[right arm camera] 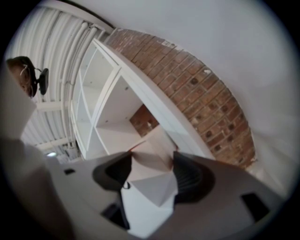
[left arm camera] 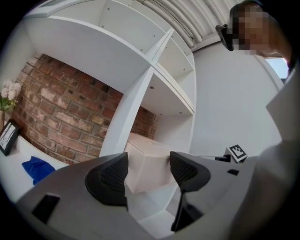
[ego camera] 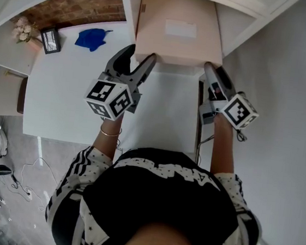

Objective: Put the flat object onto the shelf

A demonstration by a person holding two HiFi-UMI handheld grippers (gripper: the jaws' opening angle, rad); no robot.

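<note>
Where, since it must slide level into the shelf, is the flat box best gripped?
Take the flat box by its two near corners, left gripper on one, right gripper on the other, coming level from the person's side: it is wide, flat, its far end facing the shelf.

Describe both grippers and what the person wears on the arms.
The left gripper and right gripper are grey with black ribbed pads, each carrying a cube of black-and-white square markers. Short black sleeves with white stars and stripes; thin bracelet on the left wrist.
</note>
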